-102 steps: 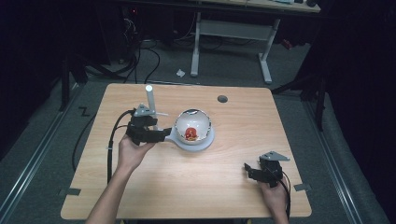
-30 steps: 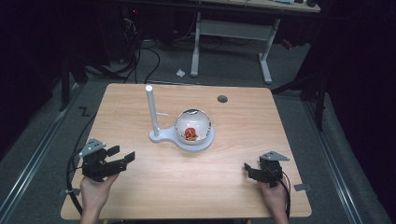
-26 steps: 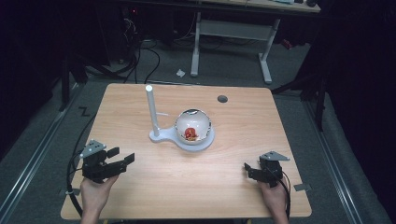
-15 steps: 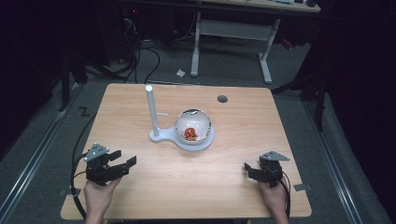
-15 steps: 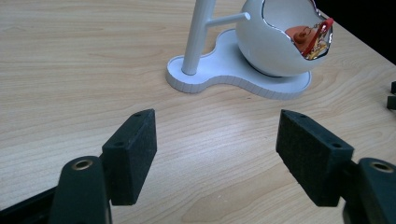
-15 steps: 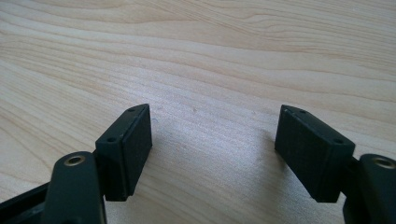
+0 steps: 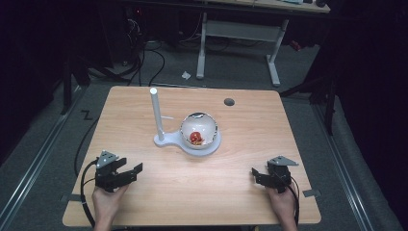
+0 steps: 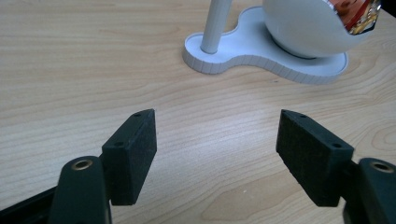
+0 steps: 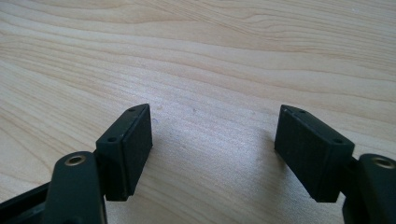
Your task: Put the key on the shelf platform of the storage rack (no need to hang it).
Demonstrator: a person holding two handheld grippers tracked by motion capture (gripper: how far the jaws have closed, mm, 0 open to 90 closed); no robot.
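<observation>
A white stand (image 7: 187, 141) sits mid-table, with an upright white post (image 7: 156, 113) at its left and a white bowl (image 7: 198, 129) at its right holding something red and gold. In the left gripper view the stand's base (image 8: 261, 58) and the bowl (image 8: 306, 25) lie ahead. My left gripper (image 7: 132, 173) rests near the table's front left, open and empty, its jaws wide apart (image 8: 217, 147). At the front right my right gripper (image 7: 255, 175) is open over bare wood (image 9: 212, 149), holding nothing.
The wooden table (image 7: 240, 192) has a round cable hole (image 7: 229, 102) at the back right. Cables trail from both grippers over the front edge. Beyond the table stand a desk frame (image 7: 240, 29) and floor cables (image 7: 144, 53).
My left gripper has let go of the white post and drawn back from it to the table's front left, then drifted slightly right. The right gripper has stayed put.
</observation>
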